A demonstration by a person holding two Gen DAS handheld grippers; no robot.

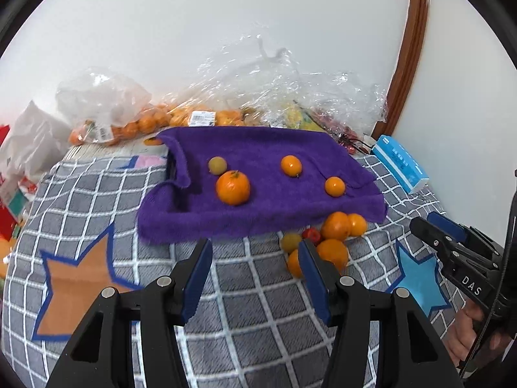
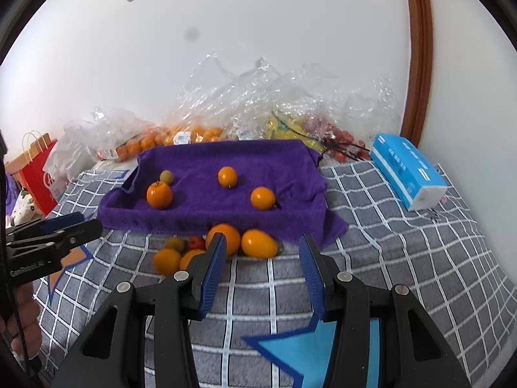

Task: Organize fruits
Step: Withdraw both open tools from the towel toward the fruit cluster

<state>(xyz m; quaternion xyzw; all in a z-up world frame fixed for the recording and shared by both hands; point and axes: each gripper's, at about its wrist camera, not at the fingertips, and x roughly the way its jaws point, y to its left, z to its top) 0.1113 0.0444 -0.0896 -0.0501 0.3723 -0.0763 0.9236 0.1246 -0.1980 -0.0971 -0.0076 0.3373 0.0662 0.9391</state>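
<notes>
- Left gripper [image 1: 255,258] hangs low over the grey checked blanket [image 1: 252,297], jaws spread wide and holding nothing — blue pads well apart.
- Right gripper [image 2: 261,255] does the same from its side: jaws open, empty, aimed at the loose pile of fruit [image 2: 213,249] lying on the blanket just beside the near edge of the purple towel [image 2: 194,207].
- That pile, in the right wrist view, sits at about 11 o'clock from the right gripper: a big orange [image 2: 227,237] touching an oval yellow-orange fruit [image 2: 258,243], with smaller orange ones, a greenish one and a small red one packed in at 9 o'clock of them.
- In the left wrist view the same pile [image 1: 326,239] lies at 1 o'clock from the left gripper, partly hidden behind its right finger.
- On the towel, four fruits sit apart from one another: a large orange [image 1: 233,187] with a small greenish fruit [image 1: 217,165] just beside it at 11 o'clock, and two small orange ones [image 1: 291,165] at 3 o'clock.
- Behind the towel at 12 o'clock — crumpled clear plastic bags [image 1: 258,90] with bagged oranges and other produce.
- A blue tissue pack [image 2: 407,171] lies on the blanket at 2 o'clock, well clear of the fruit.
- Blanket shows star patches, an orange star [image 1: 77,287] and a blue star [image 2: 300,352].
</notes>
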